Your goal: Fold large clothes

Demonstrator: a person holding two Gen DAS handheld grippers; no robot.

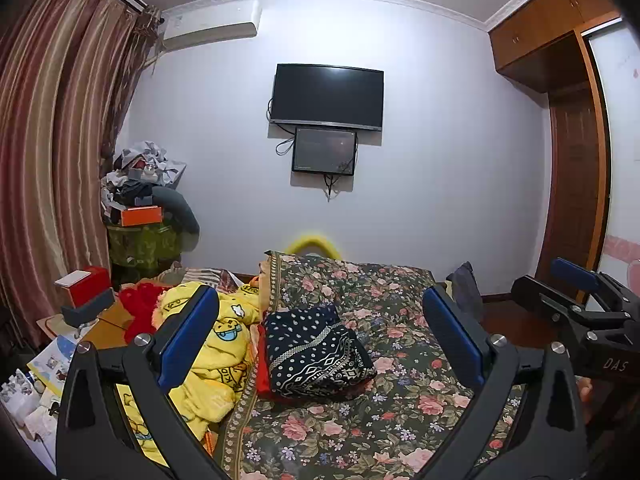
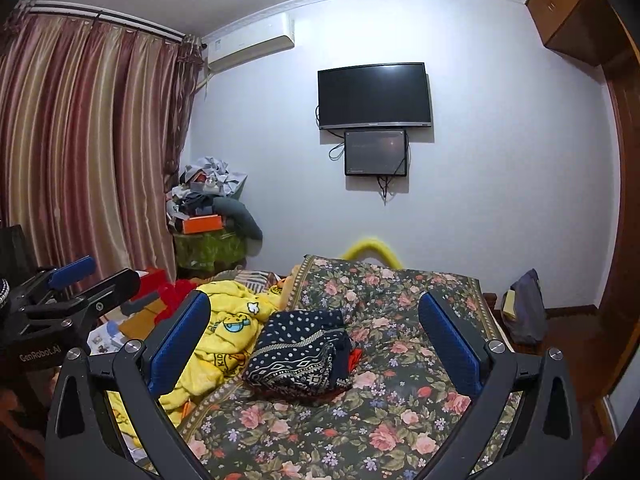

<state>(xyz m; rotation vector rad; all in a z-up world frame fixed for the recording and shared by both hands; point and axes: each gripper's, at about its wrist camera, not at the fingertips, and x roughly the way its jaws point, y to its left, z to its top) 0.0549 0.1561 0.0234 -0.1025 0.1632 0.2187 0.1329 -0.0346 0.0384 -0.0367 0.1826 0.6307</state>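
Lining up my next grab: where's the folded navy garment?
In both views the folded navy garment lies mid-bed on the floral bedspread, just right of the yellow blanket.

Both wrist cams sit side by side, above bed [image 1: 360,420], face TV [image 2: 374,96] wall; views overlap almost fully.

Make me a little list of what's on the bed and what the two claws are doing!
Folded item: dark blue patterned garment, lying on the floral bedspread
Beside it: crumpled yellow cartoon blanket, to its left
Left claw: open, holding nothing, above the bed
Right claw: open, holding nothing, above the bed
On the wall: black TV, switched off
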